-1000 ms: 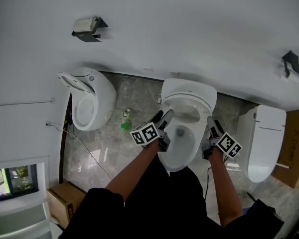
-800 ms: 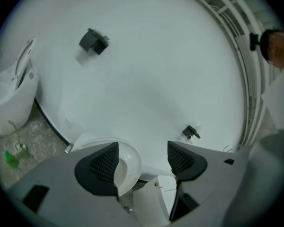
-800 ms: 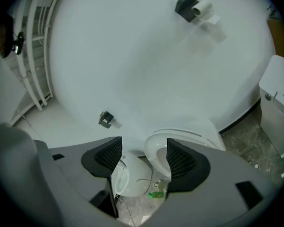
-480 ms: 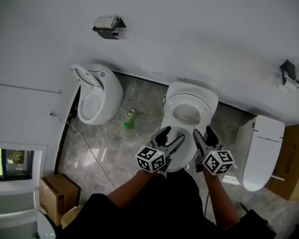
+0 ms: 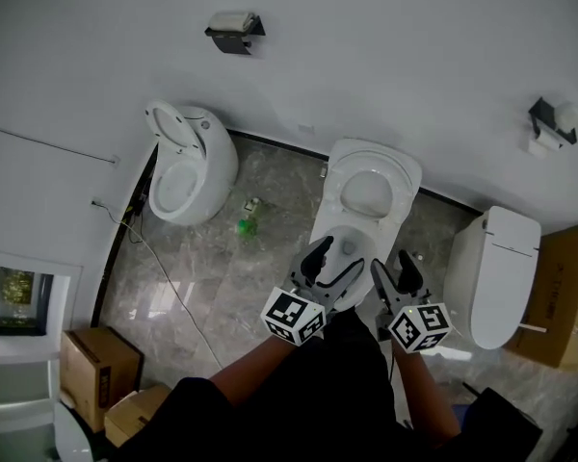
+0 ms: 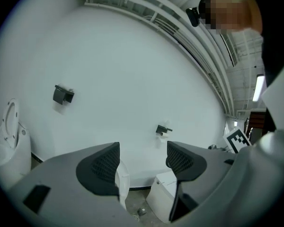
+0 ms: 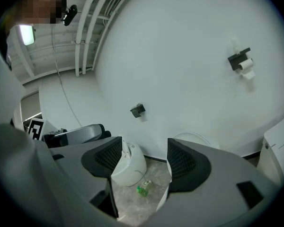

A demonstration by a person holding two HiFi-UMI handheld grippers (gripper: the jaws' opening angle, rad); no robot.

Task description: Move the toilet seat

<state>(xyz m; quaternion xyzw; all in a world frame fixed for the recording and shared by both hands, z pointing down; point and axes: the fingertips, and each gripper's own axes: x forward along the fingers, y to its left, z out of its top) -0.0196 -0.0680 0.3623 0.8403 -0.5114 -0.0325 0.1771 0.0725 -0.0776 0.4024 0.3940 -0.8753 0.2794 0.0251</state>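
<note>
The middle white toilet (image 5: 339, 254) stands against the wall with its seat ring (image 5: 369, 192) and lid tipped up at the back; the bowl lies bare below. My left gripper (image 5: 329, 266) hovers open over the bowl's front edge, nothing between its fingers. My right gripper (image 5: 395, 273) is open too, just right of the bowl's front, holding nothing. In the left gripper view the gripper (image 6: 142, 162) points at the wall, with a thin white seat edge (image 6: 123, 186) between the jaws. The right gripper (image 7: 144, 160) looks past the raised lid (image 7: 196, 138).
A second toilet (image 5: 183, 166) with its seat up stands at the left, a closed one (image 5: 501, 272) at the right. A green bottle (image 5: 245, 226) and a cable (image 5: 164, 277) lie on the floor. Cardboard boxes (image 5: 96, 364) sit at the lower left and another (image 5: 564, 296) at the right. Paper holders (image 5: 233, 27) hang on the wall.
Both grippers have drawn back from the sides of the bowl toward the person, staying open. The head view has shifted, so the toilets sit higher and smaller in the frame.
</note>
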